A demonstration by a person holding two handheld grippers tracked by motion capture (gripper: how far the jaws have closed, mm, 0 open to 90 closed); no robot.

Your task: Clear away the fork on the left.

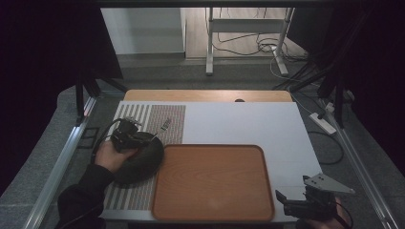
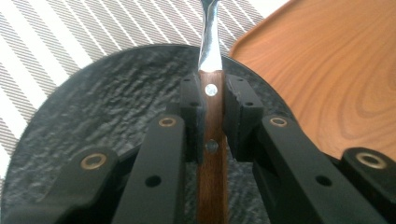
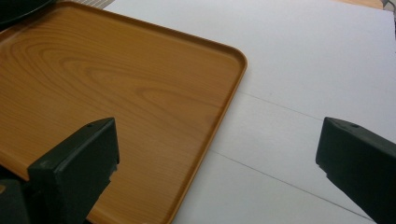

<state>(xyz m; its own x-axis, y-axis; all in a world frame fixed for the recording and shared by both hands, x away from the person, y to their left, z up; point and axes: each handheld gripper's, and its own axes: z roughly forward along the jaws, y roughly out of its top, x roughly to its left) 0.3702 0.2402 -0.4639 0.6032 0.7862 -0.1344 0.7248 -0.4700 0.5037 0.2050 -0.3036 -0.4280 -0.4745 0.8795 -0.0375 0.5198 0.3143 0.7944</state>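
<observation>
Left gripper [image 2: 212, 116] pinches a wooden-handled utensil [image 2: 212, 154] over a rough black slate plate [image 2: 107, 107].

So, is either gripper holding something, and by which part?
The left gripper grips a utensil by its riveted wooden handle, above the dark plate. The right gripper is open, holding nothing.

You have no readable text, label, brand, number or sign in front of you. On the striped mat [image 1: 143, 119] at about 10 o'clock on the tabletop [image 1: 248, 124], a small dark mark sits near the mat's patterned panel, too small and blurred in the high view to tell whether it is lettering. The wooden tray [image 1: 215, 183] and the dark plate [image 2: 107, 102] carry no marking you could read.
</observation>
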